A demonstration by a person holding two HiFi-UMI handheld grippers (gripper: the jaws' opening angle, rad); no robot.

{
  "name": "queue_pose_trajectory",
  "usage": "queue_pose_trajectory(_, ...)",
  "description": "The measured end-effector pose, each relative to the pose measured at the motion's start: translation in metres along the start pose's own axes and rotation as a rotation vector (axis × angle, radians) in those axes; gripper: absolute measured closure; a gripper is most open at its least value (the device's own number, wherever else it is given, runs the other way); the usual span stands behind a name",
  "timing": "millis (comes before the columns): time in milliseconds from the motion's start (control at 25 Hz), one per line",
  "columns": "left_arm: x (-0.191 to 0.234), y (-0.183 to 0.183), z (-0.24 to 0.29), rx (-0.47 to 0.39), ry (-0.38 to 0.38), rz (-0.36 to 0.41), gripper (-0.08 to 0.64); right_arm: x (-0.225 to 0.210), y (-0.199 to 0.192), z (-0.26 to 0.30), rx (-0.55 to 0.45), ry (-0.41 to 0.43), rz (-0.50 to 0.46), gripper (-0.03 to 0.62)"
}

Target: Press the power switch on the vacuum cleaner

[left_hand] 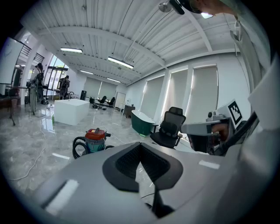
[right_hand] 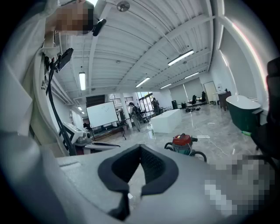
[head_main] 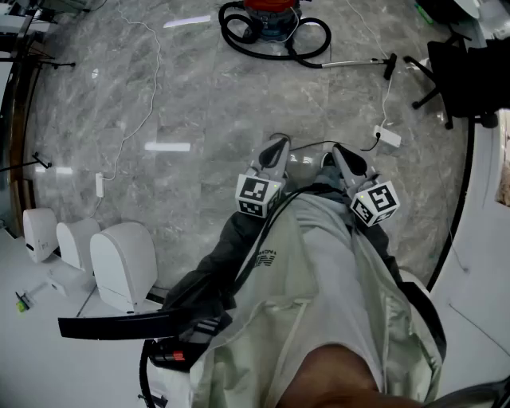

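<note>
The vacuum cleaner, with a red lid, a blue-green drum and a coiled black hose, stands on the grey marble floor far ahead, at the top of the head view. It is small in the left gripper view and in the right gripper view. My left gripper and right gripper are held side by side at waist height, well short of the vacuum. Both are shut with nothing between the jaws. Their black pads meet in the left gripper view and the right gripper view. No switch is discernible at this distance.
The vacuum's metal wand and nozzle lie to the right of it. A white power strip with its cable lies on the floor ahead right. A black office chair stands at the far right. White rounded units stand at the near left.
</note>
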State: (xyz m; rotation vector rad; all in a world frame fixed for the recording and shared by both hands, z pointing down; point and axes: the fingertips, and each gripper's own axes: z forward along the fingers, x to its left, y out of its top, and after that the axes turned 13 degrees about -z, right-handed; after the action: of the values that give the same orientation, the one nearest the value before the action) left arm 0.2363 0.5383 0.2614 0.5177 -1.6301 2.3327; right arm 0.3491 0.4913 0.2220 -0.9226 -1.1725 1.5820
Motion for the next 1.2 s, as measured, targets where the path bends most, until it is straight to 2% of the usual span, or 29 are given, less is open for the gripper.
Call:
queue_pose_trajectory(400,0.021,0.001,-0.028,-0.024,0.001,-0.025,0.558,0.033,0.011,0.018,-0.011,0.016,-0.033,0.592)
queue_pose_trajectory(600,0.029,0.005,-0.035,-0.058,0.014,-0.023,0.558,0.032,0.016,0.023,-0.039,0.000,-0.001,0.592)
queue_pose_trajectory(880,0.042,0.024,-0.042,-0.103,0.033,-0.021,0.559,0.037,0.030,0.041,-0.038,0.019,-0.029,0.592)
queue_pose_trajectory(1200,0.059,0.027,-0.029,-0.094,0.079,-0.045,0.559,0.019,0.029,0.066,-0.021,0.061,-0.009,0.592)
